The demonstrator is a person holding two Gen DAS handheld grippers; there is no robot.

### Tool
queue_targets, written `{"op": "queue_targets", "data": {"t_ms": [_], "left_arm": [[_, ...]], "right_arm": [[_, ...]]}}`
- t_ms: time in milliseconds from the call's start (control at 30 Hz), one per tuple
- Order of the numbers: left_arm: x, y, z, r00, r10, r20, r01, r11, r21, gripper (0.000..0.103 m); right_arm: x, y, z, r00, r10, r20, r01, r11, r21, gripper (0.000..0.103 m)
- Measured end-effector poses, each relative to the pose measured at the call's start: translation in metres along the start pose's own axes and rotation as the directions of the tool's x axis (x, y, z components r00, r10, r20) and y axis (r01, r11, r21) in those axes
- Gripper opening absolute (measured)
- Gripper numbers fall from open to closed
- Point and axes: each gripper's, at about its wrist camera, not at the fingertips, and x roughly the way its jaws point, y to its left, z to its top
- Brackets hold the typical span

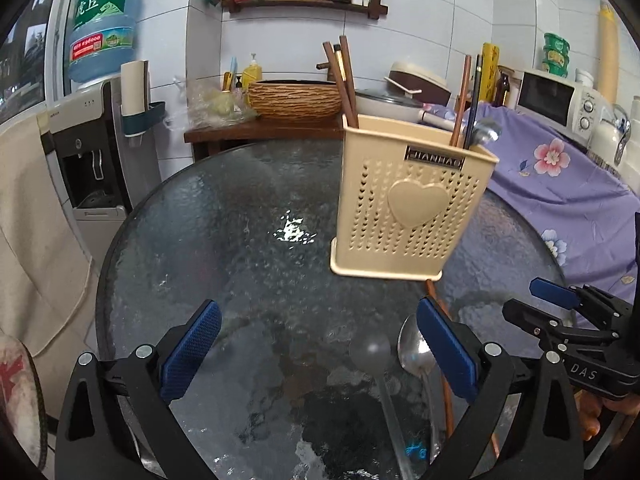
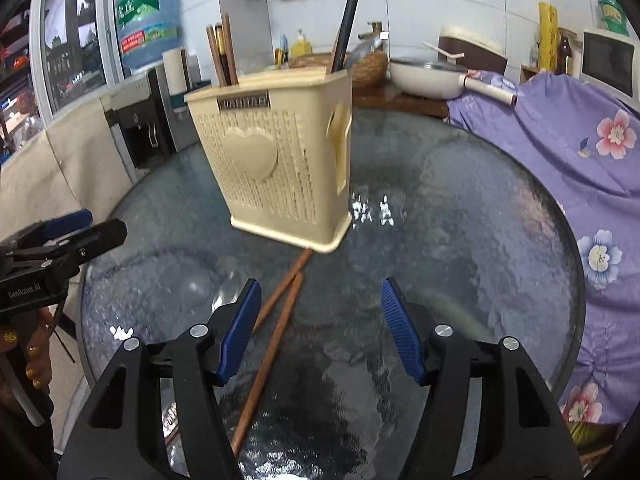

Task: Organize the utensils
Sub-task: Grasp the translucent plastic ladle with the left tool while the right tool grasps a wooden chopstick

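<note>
A beige perforated utensil holder [image 1: 412, 204] with a heart on its side stands on the round glass table [image 1: 240, 208]; it also shows in the right wrist view [image 2: 276, 164]. It holds brown chopsticks [image 1: 344, 80] and a metal spoon [image 1: 486, 132]. On the table lie a clear spoon [image 1: 370, 350], a metal spoon [image 1: 416, 350] and two brown chopsticks [image 2: 276, 320]. My left gripper [image 1: 320, 348] is open above the table, its right finger beside the metal spoon. My right gripper [image 2: 320, 328] is open above the loose chopsticks.
A water dispenser [image 1: 92, 152] stands at the left. A wooden stand with a woven basket [image 1: 296, 98] is behind the table. A purple floral cloth [image 2: 560, 152] covers furniture at the right, with a microwave [image 1: 556, 100] on it.
</note>
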Motion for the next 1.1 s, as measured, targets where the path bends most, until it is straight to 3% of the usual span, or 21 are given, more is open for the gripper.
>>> {"op": "queue_targets", "data": {"t_ms": [67, 200, 400, 733, 1100], "left_arm": [[0.002, -0.002, -0.004, 1.000, 0.012, -0.010, -0.011, 1.000, 0.012, 0.094], [0.011, -0.003, -0.013, 0.998, -0.011, -0.060, 0.011, 1.000, 0.002, 0.077], [0.022, -0.010, -0.029, 0.990, -0.039, -0.135, 0.042, 0.999, 0.017, 0.061], [0.033, -0.029, -0.044, 0.978, -0.040, -0.204, 0.057, 0.995, 0.081, 0.057], [0.044, -0.042, -0.053, 0.972, -0.014, -0.233, 0.044, 0.991, 0.124, 0.055]], "right_arm": [[0.005, 0.005, -0.004, 1.000, -0.015, -0.023, 0.015, 1.000, -0.022, 0.062], [0.016, 0.011, -0.010, 0.998, -0.009, -0.068, 0.008, 1.000, -0.022, 0.061], [0.028, 0.023, -0.019, 0.989, 0.011, -0.147, -0.016, 0.999, -0.030, 0.054], [0.041, 0.036, -0.026, 0.976, -0.035, -0.216, 0.023, 0.998, -0.059, 0.043], [0.048, 0.042, -0.027, 0.974, -0.065, -0.217, 0.052, 0.997, -0.063, 0.034]]}}
